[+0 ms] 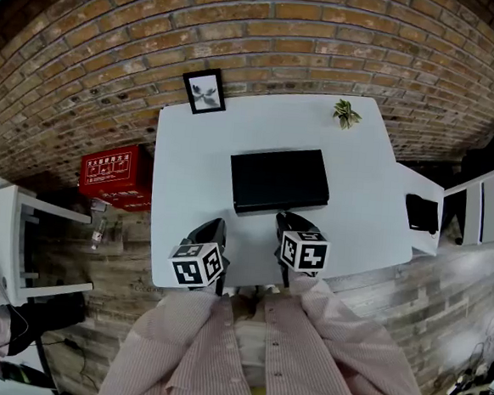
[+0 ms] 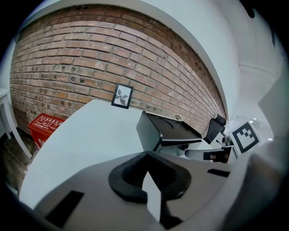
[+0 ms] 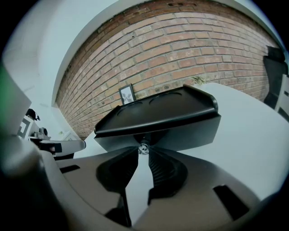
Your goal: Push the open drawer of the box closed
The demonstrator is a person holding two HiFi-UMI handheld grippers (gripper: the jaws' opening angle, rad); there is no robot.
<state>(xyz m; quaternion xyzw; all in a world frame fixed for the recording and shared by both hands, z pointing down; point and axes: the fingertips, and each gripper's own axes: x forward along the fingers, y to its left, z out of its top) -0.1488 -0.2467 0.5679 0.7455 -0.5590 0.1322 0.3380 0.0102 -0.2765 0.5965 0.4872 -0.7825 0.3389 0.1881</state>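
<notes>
A flat black box (image 1: 280, 178) lies in the middle of the white table (image 1: 189, 171), its drawer front (image 3: 180, 133) facing me under a shallow tray-like top (image 3: 158, 110). My right gripper (image 1: 285, 217) is at that front, and in the right gripper view its jaws (image 3: 143, 150) are shut on the small silver drawer knob (image 3: 143, 147). My left gripper (image 1: 213, 226) hovers over the table's near edge, left of the box and apart from it. Its jaws (image 2: 146, 154) are shut with nothing between them. The box (image 2: 156, 131) shows ahead to the right in that view.
A framed picture (image 1: 204, 91) leans at the table's back left and a small plant (image 1: 347, 113) stands at the back right. A red crate (image 1: 117, 176) sits on the floor to the left. To the right are a white side table (image 1: 414, 184) and a chair (image 1: 476, 202).
</notes>
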